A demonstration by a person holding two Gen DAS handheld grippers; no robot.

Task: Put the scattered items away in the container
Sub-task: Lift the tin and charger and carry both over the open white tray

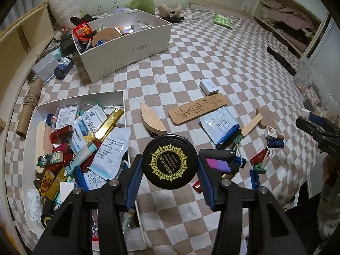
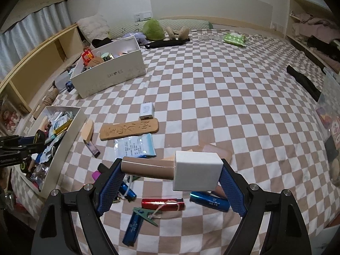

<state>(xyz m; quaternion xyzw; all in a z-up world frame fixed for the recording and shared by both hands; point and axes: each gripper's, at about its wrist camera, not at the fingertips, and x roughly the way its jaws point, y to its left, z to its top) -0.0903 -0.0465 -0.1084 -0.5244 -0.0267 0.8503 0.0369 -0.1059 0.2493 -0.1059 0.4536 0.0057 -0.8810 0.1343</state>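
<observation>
Blue-padded fingers (image 1: 136,176) of the left gripper (image 1: 170,170) clamp a round black tin (image 1: 170,161) with a gold emblem on its lid, lifted clear of the checkered bedsheet (image 1: 212,63). Beside it to the left lies a shallow white tray (image 1: 121,97) crowded with packets and small items; a deeper white shoebox (image 1: 131,48), also filled, stands farther back. Right gripper (image 2: 170,174) jaws hold a tan tube with a white square cap (image 2: 172,170) crosswise, one pad at each end. Still scattered on the sheet: an engraved wooden plaque (image 2: 129,129), a white charger (image 2: 147,111), a blue packet (image 2: 136,145), a red lighter (image 2: 162,204).
</observation>
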